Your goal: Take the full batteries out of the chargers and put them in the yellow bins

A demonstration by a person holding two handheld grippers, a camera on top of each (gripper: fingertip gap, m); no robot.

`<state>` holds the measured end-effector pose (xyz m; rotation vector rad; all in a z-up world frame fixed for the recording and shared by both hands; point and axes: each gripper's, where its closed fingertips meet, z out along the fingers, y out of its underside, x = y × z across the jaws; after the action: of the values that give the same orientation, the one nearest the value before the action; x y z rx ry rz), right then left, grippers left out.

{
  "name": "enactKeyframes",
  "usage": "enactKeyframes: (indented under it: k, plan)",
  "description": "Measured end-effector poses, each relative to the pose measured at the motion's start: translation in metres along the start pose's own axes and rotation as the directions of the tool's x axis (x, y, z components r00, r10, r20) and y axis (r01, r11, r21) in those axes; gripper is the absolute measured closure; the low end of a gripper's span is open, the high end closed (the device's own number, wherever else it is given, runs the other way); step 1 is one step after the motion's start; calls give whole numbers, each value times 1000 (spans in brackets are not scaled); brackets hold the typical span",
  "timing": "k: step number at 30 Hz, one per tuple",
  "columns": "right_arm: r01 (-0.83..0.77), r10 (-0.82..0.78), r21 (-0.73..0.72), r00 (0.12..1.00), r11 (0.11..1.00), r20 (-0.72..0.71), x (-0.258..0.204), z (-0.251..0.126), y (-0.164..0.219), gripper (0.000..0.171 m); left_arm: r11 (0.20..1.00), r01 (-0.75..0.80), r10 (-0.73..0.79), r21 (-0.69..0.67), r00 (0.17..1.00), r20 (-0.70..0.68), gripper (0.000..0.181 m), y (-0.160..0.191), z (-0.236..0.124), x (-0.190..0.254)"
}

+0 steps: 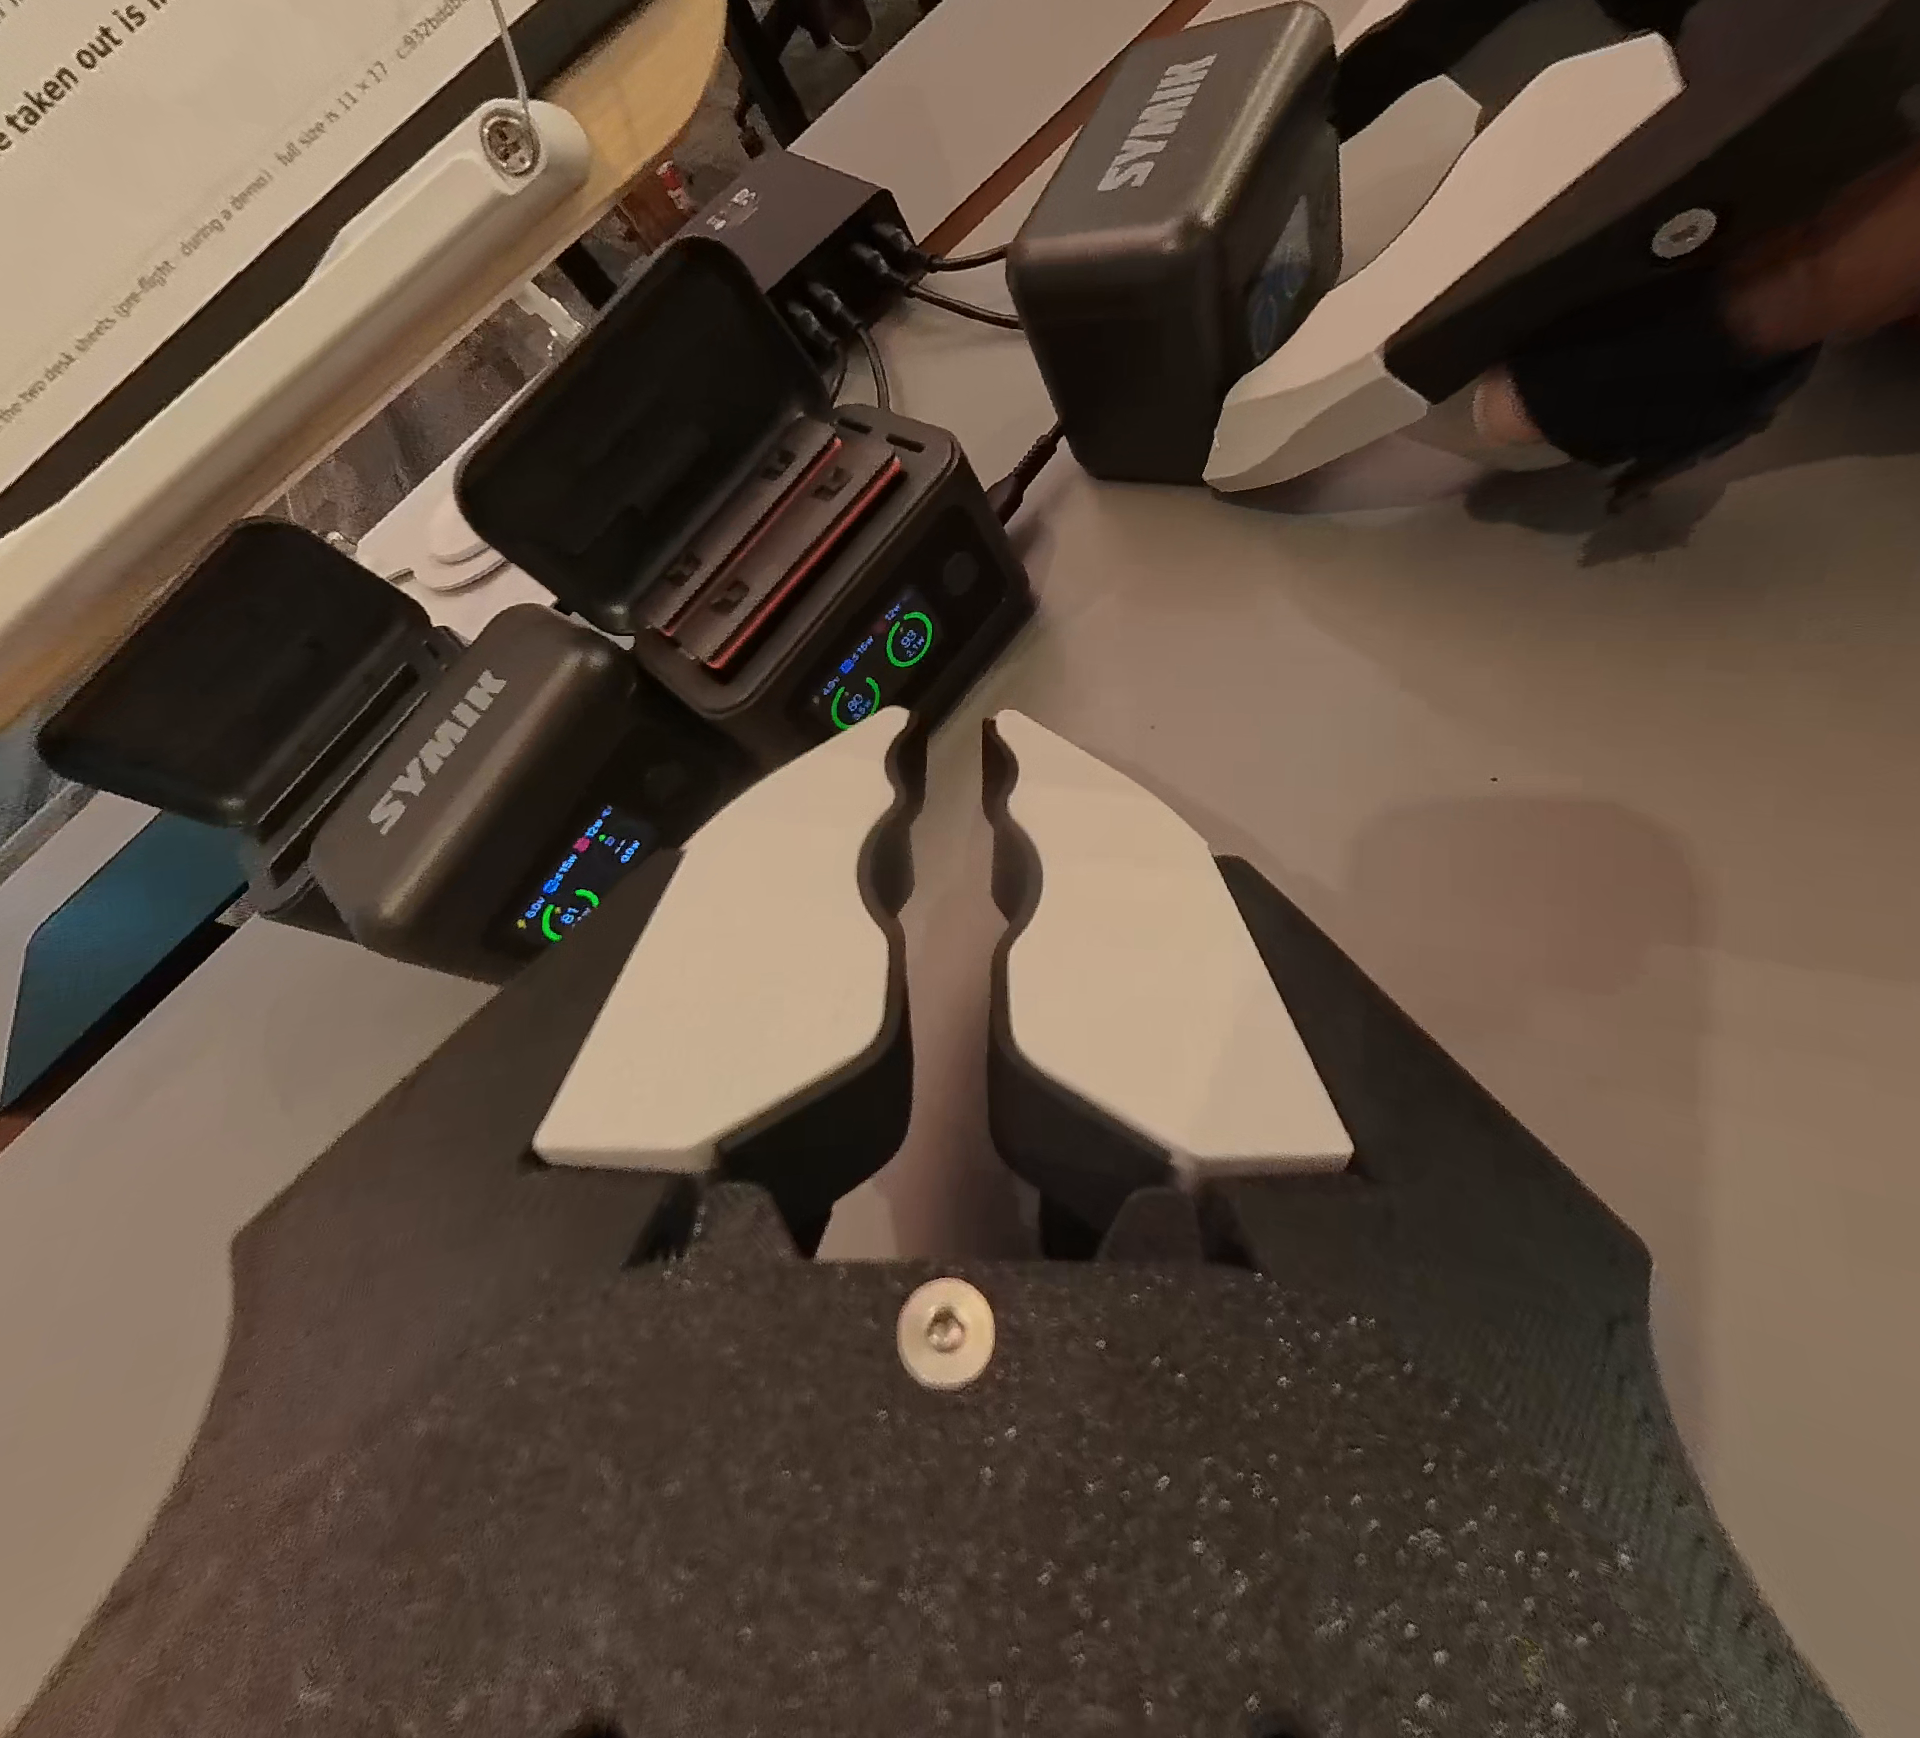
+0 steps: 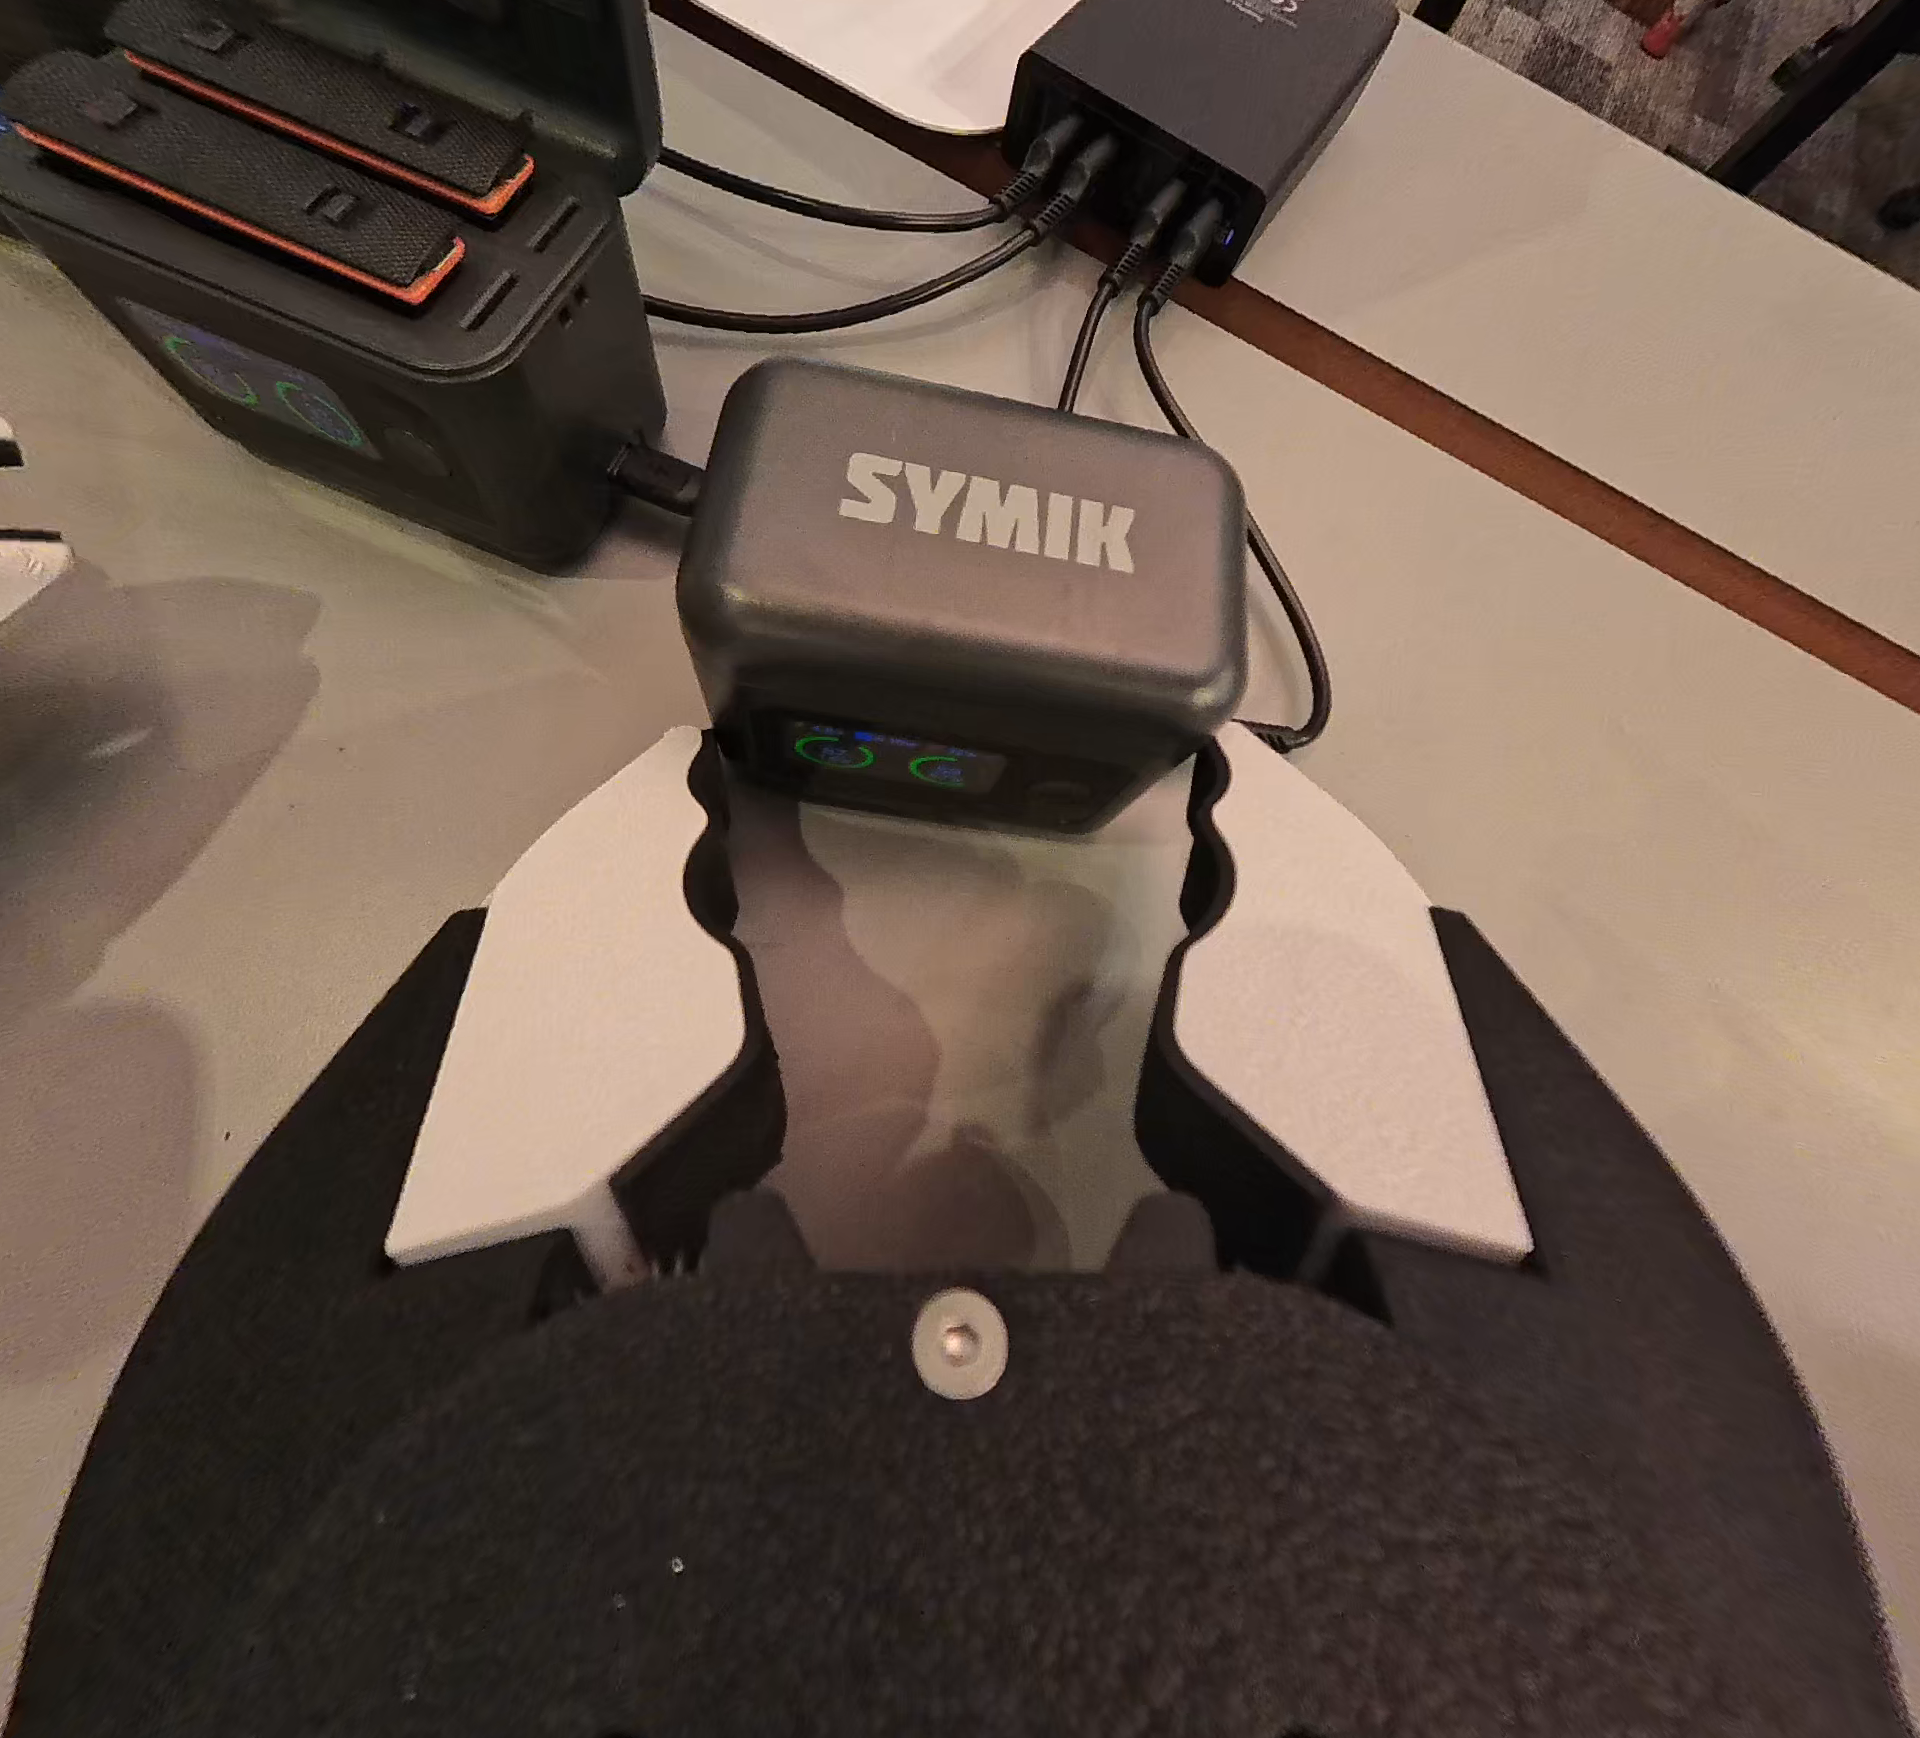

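Observation:
Several black chargers stand on the grey table [image 1: 1403,857]. The middle charger [image 1: 914,608] has its lid open and holds two batteries [image 1: 790,545] with orange edges, which also show in the right wrist view [image 2: 260,171]. A closed charger [image 2: 966,566] with a lit screen sits right of it. My right gripper [image 2: 951,758] is open, its fingertips on either side of that charger's front; it also shows in the left wrist view [image 1: 1340,254]. My left gripper [image 1: 948,732] is shut with a narrow gap, empty, just in front of the middle charger. No yellow bin is in view.
A closed charger [image 1: 468,784] with a lit screen stands at the left, an open lid [image 1: 239,670] behind it. A black power hub [image 2: 1205,88] with several cables sits at the table's back edge. A printed sheet on a wooden board [image 1: 260,26] hangs over the left. The black power hub [image 2: 1205,88] sits 15 cm or so from the ends of my right fingers.

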<state>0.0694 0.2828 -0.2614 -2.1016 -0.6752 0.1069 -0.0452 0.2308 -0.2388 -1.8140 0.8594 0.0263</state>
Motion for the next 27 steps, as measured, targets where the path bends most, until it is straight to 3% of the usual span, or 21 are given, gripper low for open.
enactKeyframes:
  k: [9,15,27]
  plan:
    - [-32,32,-10,999,999,-5,6,0,3,89,995,93,-92,-18,994,61,172,8,-3,-22]
    - [-85,84,-17,996,996,-28,27,-3,10,105,990,136,-133,-29,988,76,172,14,-3,-30]
    - [-148,146,-20,987,989,-72,57,-8,19,102,976,220,-216,-2,961,174,172,20,-13,-62]
